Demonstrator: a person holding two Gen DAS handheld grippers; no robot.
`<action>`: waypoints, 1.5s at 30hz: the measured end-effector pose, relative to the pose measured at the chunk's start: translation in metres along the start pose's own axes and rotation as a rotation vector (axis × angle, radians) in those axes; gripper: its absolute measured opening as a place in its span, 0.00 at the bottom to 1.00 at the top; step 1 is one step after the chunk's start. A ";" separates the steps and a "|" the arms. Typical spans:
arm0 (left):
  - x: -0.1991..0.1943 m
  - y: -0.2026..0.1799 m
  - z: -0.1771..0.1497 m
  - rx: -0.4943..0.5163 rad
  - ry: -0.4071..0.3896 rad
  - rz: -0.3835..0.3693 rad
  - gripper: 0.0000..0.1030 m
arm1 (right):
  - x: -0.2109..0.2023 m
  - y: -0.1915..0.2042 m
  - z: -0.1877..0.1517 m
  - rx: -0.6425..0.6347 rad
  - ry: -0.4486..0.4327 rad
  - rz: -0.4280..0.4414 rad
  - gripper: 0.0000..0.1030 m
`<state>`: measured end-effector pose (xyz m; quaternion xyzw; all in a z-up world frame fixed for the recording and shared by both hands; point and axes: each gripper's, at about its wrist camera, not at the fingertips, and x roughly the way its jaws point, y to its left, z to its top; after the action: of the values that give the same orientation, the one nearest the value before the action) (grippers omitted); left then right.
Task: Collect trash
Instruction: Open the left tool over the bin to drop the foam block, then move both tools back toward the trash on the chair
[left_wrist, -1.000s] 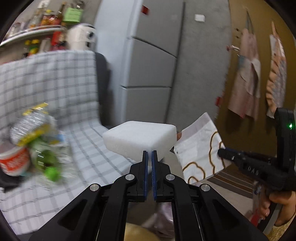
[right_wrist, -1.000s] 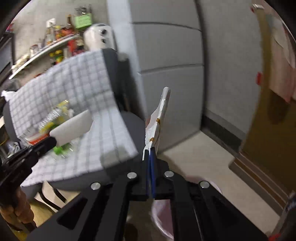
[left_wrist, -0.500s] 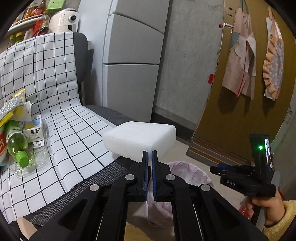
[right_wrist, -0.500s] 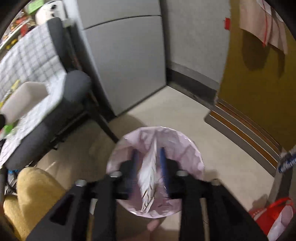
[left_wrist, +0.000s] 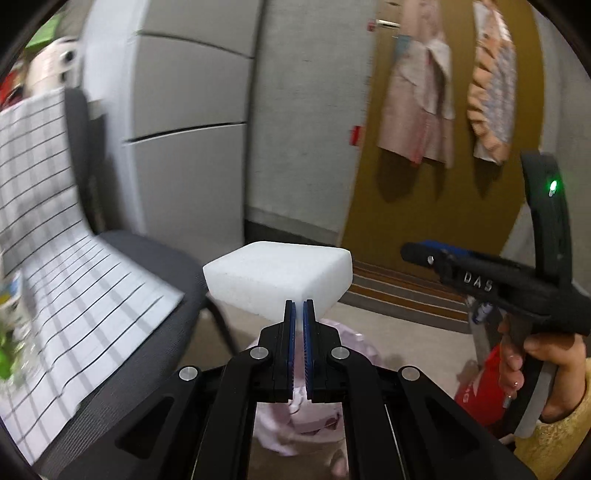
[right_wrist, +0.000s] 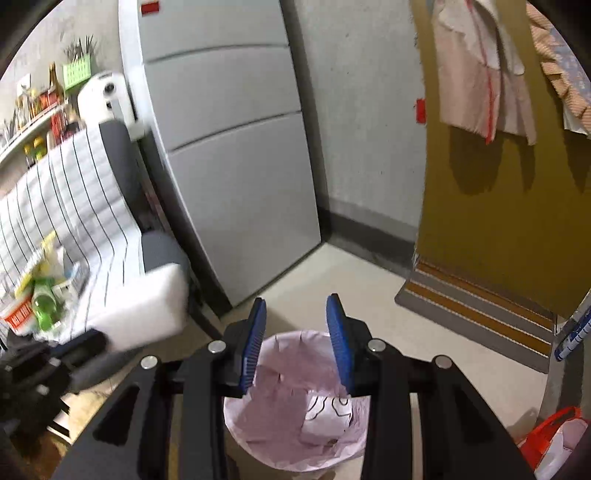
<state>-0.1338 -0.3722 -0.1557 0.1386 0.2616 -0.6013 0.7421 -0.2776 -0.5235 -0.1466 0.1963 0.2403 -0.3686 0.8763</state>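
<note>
Nearest in the left wrist view, the left gripper (left_wrist: 299, 308) is pinching the near edge of a white rectangular foam block (left_wrist: 277, 276), its blue-padded jaws nearly touching each other, and the block is sticking out level beyond the fingertips above the floor. Just below and beyond it, a round trash bin lined with a pale pink plastic bag (right_wrist: 295, 413) is standing on the beige floor (right_wrist: 354, 291). The right gripper (right_wrist: 295, 317) is hovering right over that bin with its jaws parted and nothing between the blue pads, and a white crumpled paper wrapper with dark curly lines (right_wrist: 327, 415) is lying inside the liner. To the left, a grey chair draped with a white checked cloth (right_wrist: 74, 206) is carrying blurred bottles and packaging (right_wrist: 40, 295). Farther back, a grey refrigerator (right_wrist: 229, 147) is standing against the wall, and pink garments (right_wrist: 480, 70) are hanging on the mustard door at the right.
</note>
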 end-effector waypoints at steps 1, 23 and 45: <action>0.004 -0.005 0.002 0.009 0.002 -0.012 0.05 | -0.005 -0.004 0.003 0.007 -0.013 -0.007 0.33; -0.039 0.094 -0.035 -0.220 0.102 0.291 0.48 | 0.013 0.044 0.004 -0.009 0.100 0.141 0.36; -0.228 0.232 -0.086 -0.519 -0.033 0.761 0.48 | 0.030 0.334 0.016 -0.423 0.163 0.588 0.56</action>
<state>0.0394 -0.0849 -0.1258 0.0247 0.3222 -0.2027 0.9244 -0.0076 -0.3306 -0.0950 0.1003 0.3135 -0.0267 0.9439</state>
